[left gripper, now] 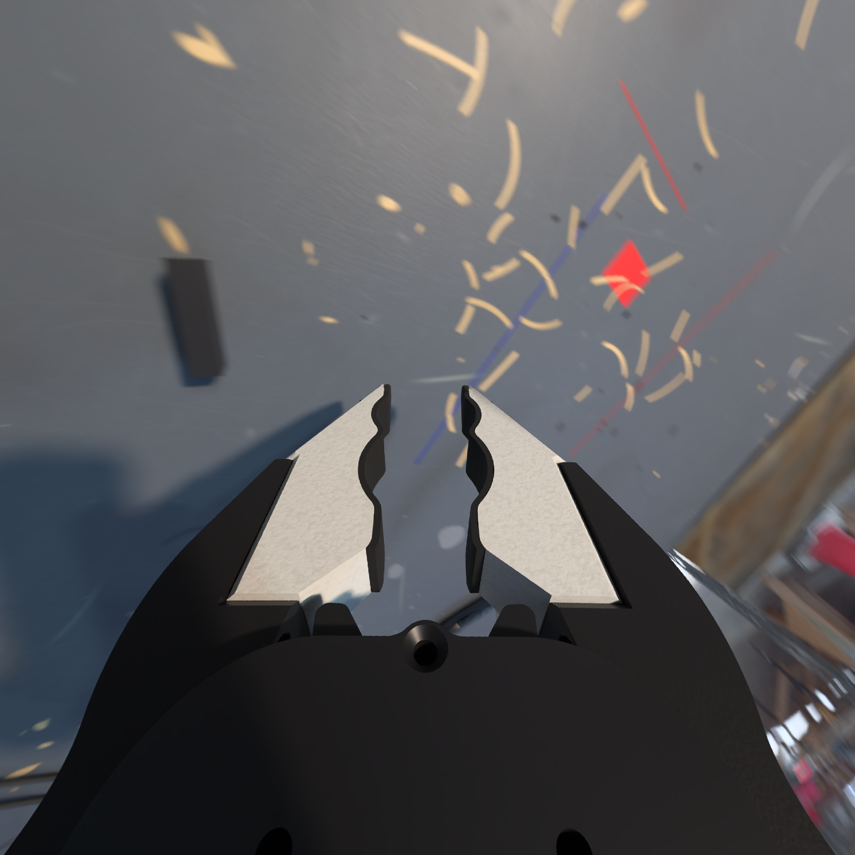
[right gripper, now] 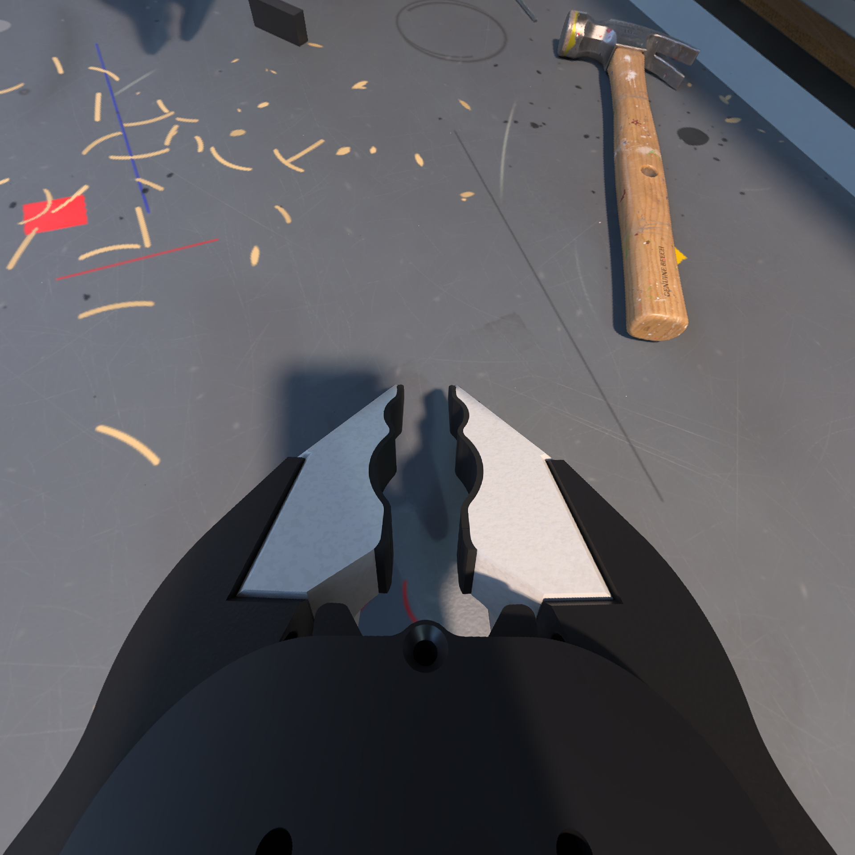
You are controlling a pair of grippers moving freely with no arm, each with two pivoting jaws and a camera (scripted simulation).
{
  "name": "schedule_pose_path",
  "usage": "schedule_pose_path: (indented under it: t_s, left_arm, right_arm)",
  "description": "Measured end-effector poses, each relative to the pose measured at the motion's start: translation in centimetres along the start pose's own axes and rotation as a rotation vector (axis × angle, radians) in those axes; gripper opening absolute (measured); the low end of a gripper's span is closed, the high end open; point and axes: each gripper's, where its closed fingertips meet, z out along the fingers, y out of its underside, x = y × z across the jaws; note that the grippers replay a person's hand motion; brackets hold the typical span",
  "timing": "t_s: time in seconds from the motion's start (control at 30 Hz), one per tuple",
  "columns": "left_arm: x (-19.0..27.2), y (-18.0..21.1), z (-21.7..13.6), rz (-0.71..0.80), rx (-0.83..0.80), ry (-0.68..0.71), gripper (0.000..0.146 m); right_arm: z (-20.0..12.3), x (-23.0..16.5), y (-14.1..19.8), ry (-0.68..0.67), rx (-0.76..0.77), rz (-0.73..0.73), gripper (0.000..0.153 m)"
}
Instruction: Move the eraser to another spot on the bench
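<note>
My left gripper (left gripper: 425,393) hangs over the bench (left gripper: 287,152) with its jaws a narrow gap apart and nothing between them; my right gripper (right gripper: 425,393) is the same, slightly parted and empty, pointing at bare grey surface. The eraser (left gripper: 192,319), a dark block, lies flat on the bench up and to the left of my left fingertips, well apart from them, and in the right view it shows only at the far top edge (right gripper: 279,21). The main risk, as I judge it, is the gap: my left jaws look too narrow to straddle the block, so if I come down without widening them a fingertip could land on top and shove or tip the eraser instead of gripping it. The left view is also tilted and smeared, so I could misjudge the block's long axis and close across a corner, letting it twist out. Coming in too low could scrape a fingertip on the bench. Around it, pale wood shavings (left gripper: 509,166) are scattered over the surface, thickest to the right near a red patch (left gripper: 625,273) and thin blue and red lines; they lie flat and should not block me, though a few lie close to the eraser. A hammer (right gripper: 641,185) lies far to the right side, well clear of the block, and nothing stands between my left gripper and the eraser.
</note>
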Motion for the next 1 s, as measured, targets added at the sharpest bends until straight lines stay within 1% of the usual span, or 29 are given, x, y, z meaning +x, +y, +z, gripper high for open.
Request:
schedule_pose_path:
  t_s: [0.07, 0.13, 0.17, 0.23, 0.3, 0.4, 0.43, 0.5, 0.63, 0.7, 0.83, 0.93, 0.97, 1.0]
  left_arm:
    - [1.6, 0.7, 0.2, 0.019, -0.045, 0.084, 0.031]
    - [1.9, 0.2, -0.3, 0.044, -0.01, 0.103, 0.039]
    - [1.4, -0.4, -0.7, 0.052, 0.024, 0.079, 0.04]
    - [-0.8, -2.1, -1.6, 0.047, 0.125, -0.02, 0.04]
    - [-3.6, -3.0, -2.2, 0.022, 0.169, -0.146, 0.038]
    - [-6.8, -3.2, -1.8, 0.046, 0.119, -0.296, 0.024]
    - [-7.4, -2.9, -1.3, 0.055, 0.081, -0.318, 0.02]
    - [-8.0, -2.8, -0.7, 0.082, 0.052, -0.353, 0.019]
    - [-8.4, -3.0, -0.2, 0.099, 0.067, -0.377, 0.021]
    - [-8.4, -3.2, 0.0, 0.091, 0.076, -0.36, 0.022]
    - [-8.6, -3.2, 0.0, 0.096, 0.077, -0.352, 0.028]
    - [-9.0, -2.9, 0.1, 0.104, 0.051, -0.377, 0.035]
    - [-8.7, -3.0, 0.3, 0.103, 0.058, -0.348, 0.038]
    - [-8.7, -2.9, 0.4, 0.097, 0.058, -0.333, 0.036]
  right_arm:
    - [0.0, 0.0, 0.0, -0.001, 0.0, 0.0, 0.019]
    - [0.0, 0.0, 0.0, 0.0, 0.0, 0.0, 0.019]
    - [0.0, 0.0, 0.0, 0.001, 0.0, 0.0, 0.019]
    - [0.0, 0.0, 0.0, 0.001, 0.002, 0.0, 0.019]
    - [0.0, 0.0, 0.0, 0.002, 0.002, -0.002, 0.019]
    - [-0.1, 0.0, -0.1, 0.004, 0.005, -0.002, 0.019]
    - [-0.1, 0.0, -0.1, 0.005, 0.007, -0.001, 0.019]
    - [-0.2, 0.1, -0.1, 0.008, 0.012, 0.001, 0.019]
    - [-0.2, 0.1, -0.2, 0.01, 0.018, 0.005, 0.019]
    - [-0.2, 0.1, -0.2, 0.009, 0.018, 0.006, 0.019]
    - [-0.2, 0.1, -0.2, 0.008, 0.017, 0.006, 0.019]
    - [-0.2, 0.1, -0.2, 0.007, 0.018, 0.008, 0.019]
    - [-0.2, 0.2, -0.2, 0.008, 0.018, 0.008, 0.019]
    - [-0.2, 0.2, -0.2, 0.008, 0.019, 0.008, 0.019]
